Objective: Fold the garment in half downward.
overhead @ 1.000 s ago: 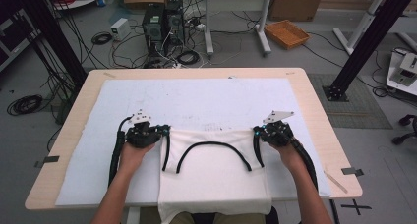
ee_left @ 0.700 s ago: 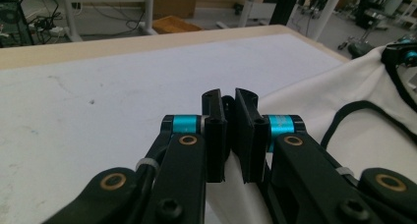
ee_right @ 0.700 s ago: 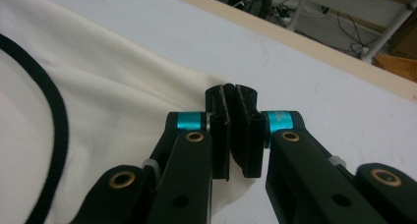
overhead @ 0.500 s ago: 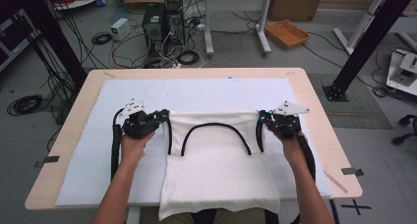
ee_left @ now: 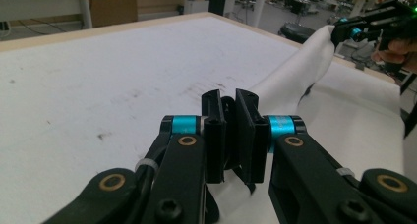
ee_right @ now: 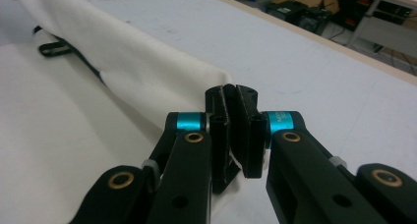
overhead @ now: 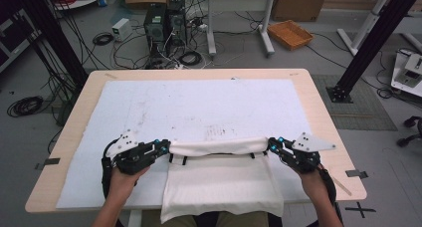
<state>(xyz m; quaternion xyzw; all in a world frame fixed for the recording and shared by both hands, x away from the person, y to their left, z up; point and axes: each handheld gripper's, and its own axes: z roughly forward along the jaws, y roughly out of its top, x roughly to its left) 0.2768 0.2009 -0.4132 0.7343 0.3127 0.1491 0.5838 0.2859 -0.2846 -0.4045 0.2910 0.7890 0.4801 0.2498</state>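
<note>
While the white cloth bag lies on the table near its front edge, with its lower part hanging over that edge, its top hem is held lifted at both corners: the left gripper has its jaws clenched on the left corner, and the right gripper has its jaws clenched on the right corner. A fold of the upper part over the body of the bag appears to be in hand, so both corners should be carried level and at one pace, and the hem kept lightly taut between them, so that the crease falls straight across and no slack bunches in the middle. The black handles, which peep out under the raised hem, are best tucked flat inside the fold and not left to ridge the cloth. The grip should be kept until the hem is laid down. The white mat that covers the table is marked with dark smudges toward its centre but carries nothing else, so nothing stands in the way there. Beyond the far edge, on the floor, a computer tower, loose cables and an orange tray are seen, well apart from the work.
</note>
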